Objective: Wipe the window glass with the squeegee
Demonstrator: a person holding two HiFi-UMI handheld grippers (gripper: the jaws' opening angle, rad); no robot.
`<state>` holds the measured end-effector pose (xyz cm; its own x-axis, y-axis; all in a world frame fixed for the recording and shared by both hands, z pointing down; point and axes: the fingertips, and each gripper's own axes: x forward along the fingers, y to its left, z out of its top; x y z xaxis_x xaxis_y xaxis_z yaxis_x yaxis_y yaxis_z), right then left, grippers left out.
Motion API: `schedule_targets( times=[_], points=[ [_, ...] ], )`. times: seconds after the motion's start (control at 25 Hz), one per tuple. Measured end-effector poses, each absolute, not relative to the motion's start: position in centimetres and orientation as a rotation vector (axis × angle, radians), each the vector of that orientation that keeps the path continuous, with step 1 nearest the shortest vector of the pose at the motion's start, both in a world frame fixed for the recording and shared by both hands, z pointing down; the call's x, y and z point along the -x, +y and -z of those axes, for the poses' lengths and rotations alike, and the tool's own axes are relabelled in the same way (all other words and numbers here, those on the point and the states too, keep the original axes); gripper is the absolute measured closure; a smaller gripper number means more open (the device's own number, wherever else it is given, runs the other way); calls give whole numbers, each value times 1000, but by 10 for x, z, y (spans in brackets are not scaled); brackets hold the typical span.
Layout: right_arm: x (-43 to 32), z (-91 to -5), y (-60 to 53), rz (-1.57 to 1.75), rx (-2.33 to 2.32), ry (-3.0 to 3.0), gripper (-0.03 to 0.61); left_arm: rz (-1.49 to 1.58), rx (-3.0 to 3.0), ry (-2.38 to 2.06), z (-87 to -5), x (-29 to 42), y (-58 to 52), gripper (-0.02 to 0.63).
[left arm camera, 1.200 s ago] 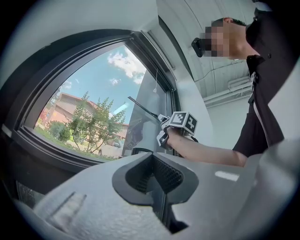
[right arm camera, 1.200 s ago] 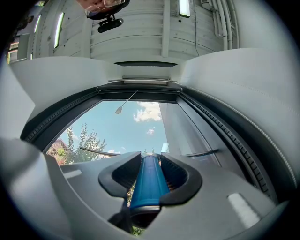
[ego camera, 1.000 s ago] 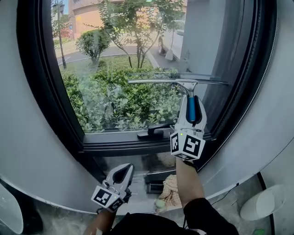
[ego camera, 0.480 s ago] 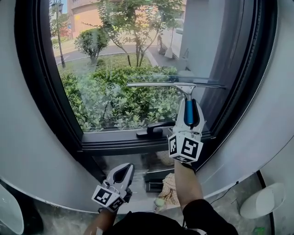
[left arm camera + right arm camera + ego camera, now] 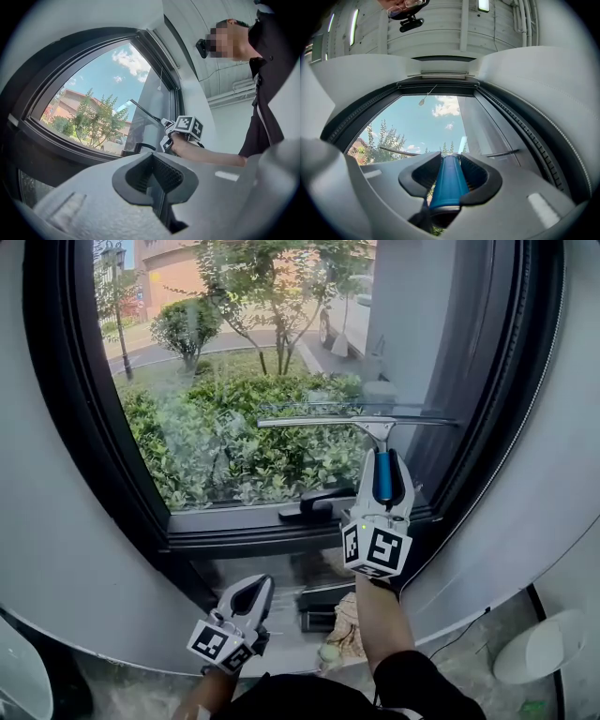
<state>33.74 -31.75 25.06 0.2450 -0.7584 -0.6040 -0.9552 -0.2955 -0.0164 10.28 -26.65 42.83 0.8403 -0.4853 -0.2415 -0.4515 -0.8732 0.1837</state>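
My right gripper is shut on the blue handle of the squeegee, whose long blade lies level against the window glass low on its right half. In the right gripper view the blue handle fills the space between the jaws, and the blade shows as a thin dark line beyond. My left gripper hangs low below the sill, jaws together with nothing held. The left gripper view looks up at the window glass and at the right gripper's marker cube.
A dark window frame rings the glass, with a black window handle on the lower rail. Grey wall curves around both sides. A white object sits on the floor at the right, and a cloth lies below the sill.
The right gripper has drawn the squeegee blade steadily down the glass, a little lower in each frame. The left gripper has stayed where it was.
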Motion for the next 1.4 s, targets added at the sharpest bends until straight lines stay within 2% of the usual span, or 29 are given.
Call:
schedule_targets(
  times=[1.4],
  points=[
    [-336,-298,-315,-637,2185,1596,444,425,-2880,-689,-435,-111,-274,614]
  ],
)
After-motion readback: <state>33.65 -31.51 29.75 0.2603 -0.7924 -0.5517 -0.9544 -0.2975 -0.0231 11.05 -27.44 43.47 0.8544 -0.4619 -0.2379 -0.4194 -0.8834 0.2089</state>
